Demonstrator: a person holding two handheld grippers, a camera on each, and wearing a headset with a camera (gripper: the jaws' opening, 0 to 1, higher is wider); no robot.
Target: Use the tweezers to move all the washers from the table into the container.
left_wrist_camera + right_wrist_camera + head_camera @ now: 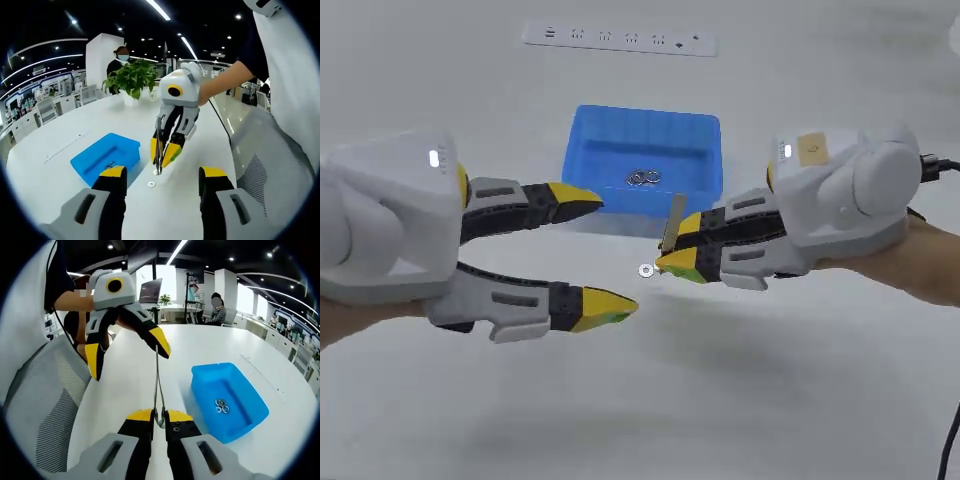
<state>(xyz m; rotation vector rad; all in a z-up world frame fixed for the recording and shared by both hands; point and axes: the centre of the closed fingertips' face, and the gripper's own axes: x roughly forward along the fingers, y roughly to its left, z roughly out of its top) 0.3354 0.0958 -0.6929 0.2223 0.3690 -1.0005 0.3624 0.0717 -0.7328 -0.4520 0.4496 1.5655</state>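
Counter: white and broad, open-plan office behind, a power strip along the far edge and a potted plant further down

Container: blue tray just beyond the tongs, close by so that each carry looks short

Banked washers: a small cluster on the container floor, touching one another

Loose washer: flat on the counter just in front of the container's near wall, between the two sets of tongs

Right tongs: pinched narrow on the tweezers, and the squeeze on the slim steel legs is what works them, by my read

Tweezers' low end: in the left gripper view it hangs past the yellow tips, down near the counter and just beside the loose washer; whether it touches, I cannot tell

Right hand pose: forearm coming in from the right, tool tipped down at the counter, hovering over the washer

Left tongs: spread wide, carrying nothing, jaws one above the other in the head view

Left hand pose: coming in from the left, pointed inward at the right tongs, hovering off the counter; parked clear of the pick, I'd say

Step in hand: lining up the tweezers on the loose washer, which is not yet lifted
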